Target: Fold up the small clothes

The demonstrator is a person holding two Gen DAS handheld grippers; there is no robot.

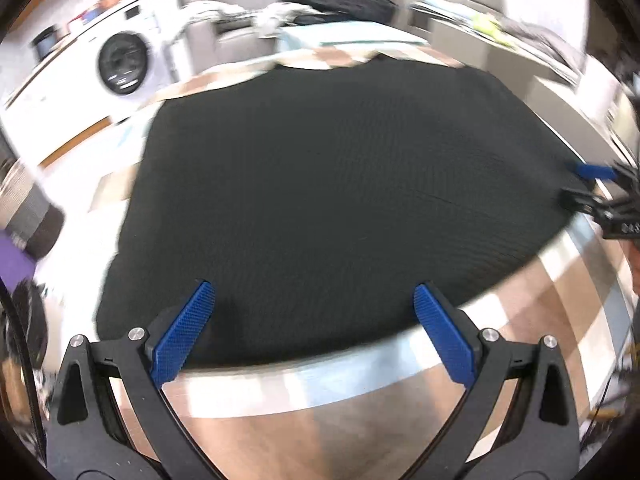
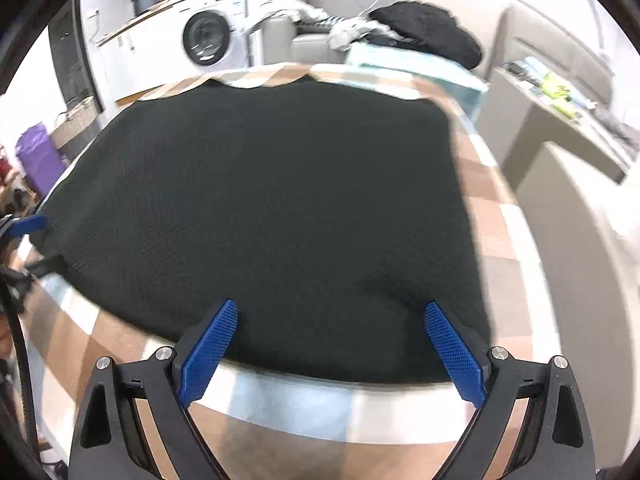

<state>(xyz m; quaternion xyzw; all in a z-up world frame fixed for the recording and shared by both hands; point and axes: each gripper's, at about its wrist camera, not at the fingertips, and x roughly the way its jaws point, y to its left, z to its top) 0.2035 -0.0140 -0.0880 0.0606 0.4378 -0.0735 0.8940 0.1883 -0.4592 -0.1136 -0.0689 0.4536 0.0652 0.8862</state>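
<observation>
A black knitted garment [image 1: 340, 200] lies spread flat on the counter [image 1: 540, 320], which wears a checked cloth of brown, white and pale blue squares. The garment covers most of the surface, reaching close to the near edge and up toward the far edge, where a strip of checked cloth shows past it.

The left gripper [image 1: 314, 336] hangs over the near edge at the garment's left part, its blue-padded fingers [image 1: 182, 334] spread wide apart with nothing between them (the tips sit above the knit's near hem; whether they touch it I cannot tell). In the right wrist view this gripper shows only as a blue tip at the far left rim.

The right gripper [image 2: 332, 350] hangs over the near edge toward the garment's right near corner, its fingers [image 2: 454, 354] likewise wide apart and empty, tips over the hem.

Beyond the far edge of the counter, left to right: a white washing machine [image 2: 210, 38], grey seating, and a heap of dark and light clothes [image 2: 424, 32]. Both views are somewhat motion-blurred.
</observation>
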